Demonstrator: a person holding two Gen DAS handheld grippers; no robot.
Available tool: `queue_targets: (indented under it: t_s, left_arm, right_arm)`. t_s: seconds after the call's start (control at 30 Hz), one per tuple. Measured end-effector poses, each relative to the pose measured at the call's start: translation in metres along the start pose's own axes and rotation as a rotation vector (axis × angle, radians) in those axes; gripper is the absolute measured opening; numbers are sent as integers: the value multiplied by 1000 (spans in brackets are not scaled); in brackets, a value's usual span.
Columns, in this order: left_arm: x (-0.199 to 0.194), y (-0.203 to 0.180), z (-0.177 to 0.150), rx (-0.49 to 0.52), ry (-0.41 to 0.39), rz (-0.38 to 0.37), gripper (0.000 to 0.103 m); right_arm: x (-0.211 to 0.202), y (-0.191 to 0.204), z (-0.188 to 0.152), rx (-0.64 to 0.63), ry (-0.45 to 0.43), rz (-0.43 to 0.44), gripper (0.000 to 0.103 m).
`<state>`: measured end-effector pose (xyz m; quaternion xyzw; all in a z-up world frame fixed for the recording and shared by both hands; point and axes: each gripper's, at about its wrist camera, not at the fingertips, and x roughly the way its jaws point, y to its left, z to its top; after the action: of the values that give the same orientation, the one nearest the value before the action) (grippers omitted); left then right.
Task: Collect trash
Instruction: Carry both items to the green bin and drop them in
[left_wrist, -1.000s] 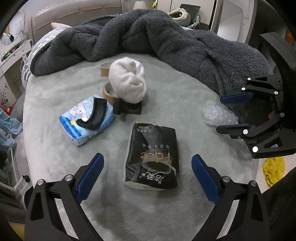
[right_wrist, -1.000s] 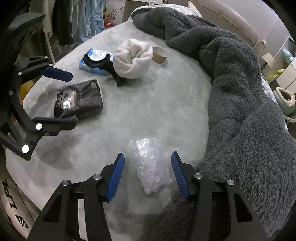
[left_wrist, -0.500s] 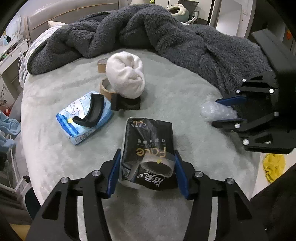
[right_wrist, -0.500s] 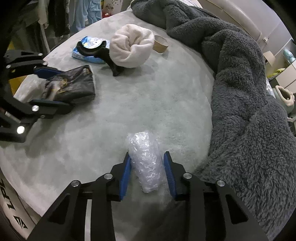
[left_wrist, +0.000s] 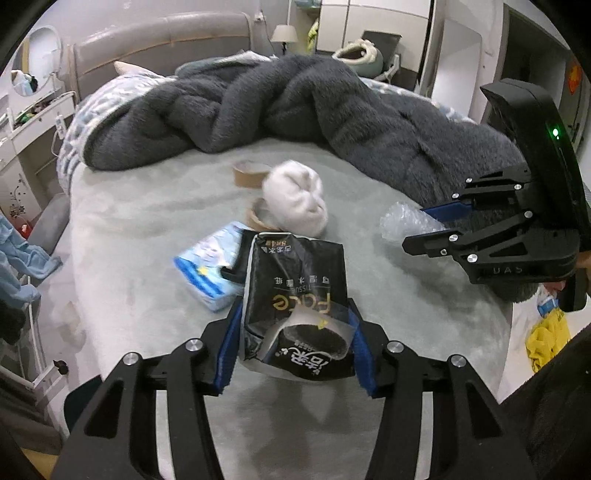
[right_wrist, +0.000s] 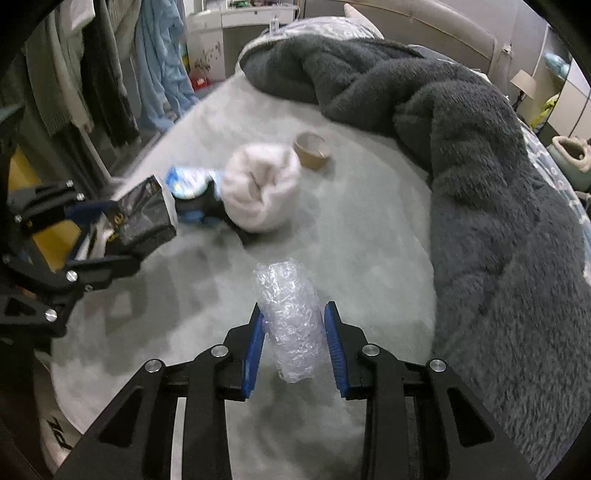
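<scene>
Pale plush bed cover (right_wrist: 369, 229) is lying bare between the grippers and the grey blanket (right_wrist: 480, 166). Angling downward, the left gripper (left_wrist: 293, 347) is pinching a black tissue pack (left_wrist: 295, 291) clear of the bed, while the right gripper (right_wrist: 293, 347) is squeezing crumpled bubble wrap (right_wrist: 290, 314). Farther off, a white bundle (left_wrist: 295, 199), blue pack (left_wrist: 210, 266) and tape rolls (left_wrist: 247, 175) are resting.

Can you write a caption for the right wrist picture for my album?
Right hand-held gripper squeezes crumpled bubble wrap above the bed.

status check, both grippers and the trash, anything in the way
Left gripper shut on black tissue pack. Right gripper shut on bubble wrap wad. Both off the bed. Nothing blocking.
</scene>
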<state>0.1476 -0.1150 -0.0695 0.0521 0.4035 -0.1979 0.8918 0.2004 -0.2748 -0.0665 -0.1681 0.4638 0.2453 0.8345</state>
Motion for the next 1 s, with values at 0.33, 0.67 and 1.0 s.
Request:
queue_targets:
  t_s: [0.33, 0.67, 1.0]
  left_arm:
    - [-31, 41, -1, -69, -73, 60, 55]
    - [-57, 84, -12, -145, -102, 109, 55]
    - [-66, 128, -30, -218, -60, 169, 55]
  right_arm:
    - [-1, 15, 37, 77, -88, 89, 33]
    - [4, 38, 66, 131, -140, 144, 33]
    - [11, 70, 93, 208, -204, 227, 33]
